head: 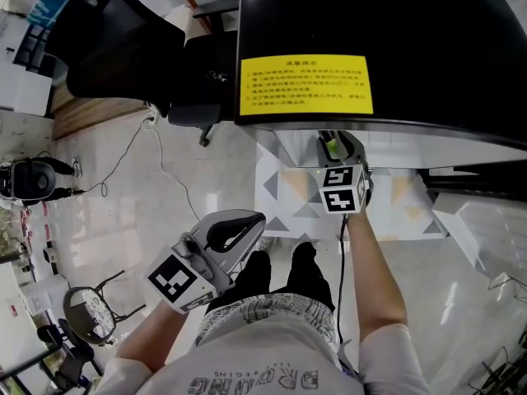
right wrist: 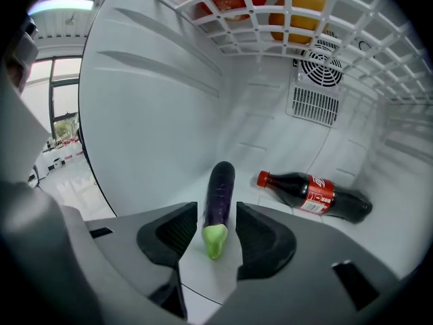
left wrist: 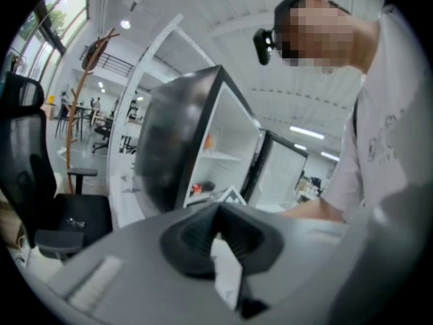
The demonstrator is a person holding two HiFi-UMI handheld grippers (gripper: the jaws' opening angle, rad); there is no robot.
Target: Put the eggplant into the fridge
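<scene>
Your right gripper: jaws stood slightly apart round the eggplant, not clamping it | left gripper: closed, empty | risk: withdrawing crooked, you could nudge it into the cola bottle.

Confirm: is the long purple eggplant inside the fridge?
Inside: the purple eggplant lies on the white fridge floor, between the jaws of the right gripper, beside a cola bottle.

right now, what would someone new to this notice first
The purple eggplant sits between the jaws of the right gripper, low inside the white fridge. Just behind it to the right, a cola bottle lies on its side on the fridge floor. In the head view, a bright yellow label stands out on the fridge's black top.
</scene>
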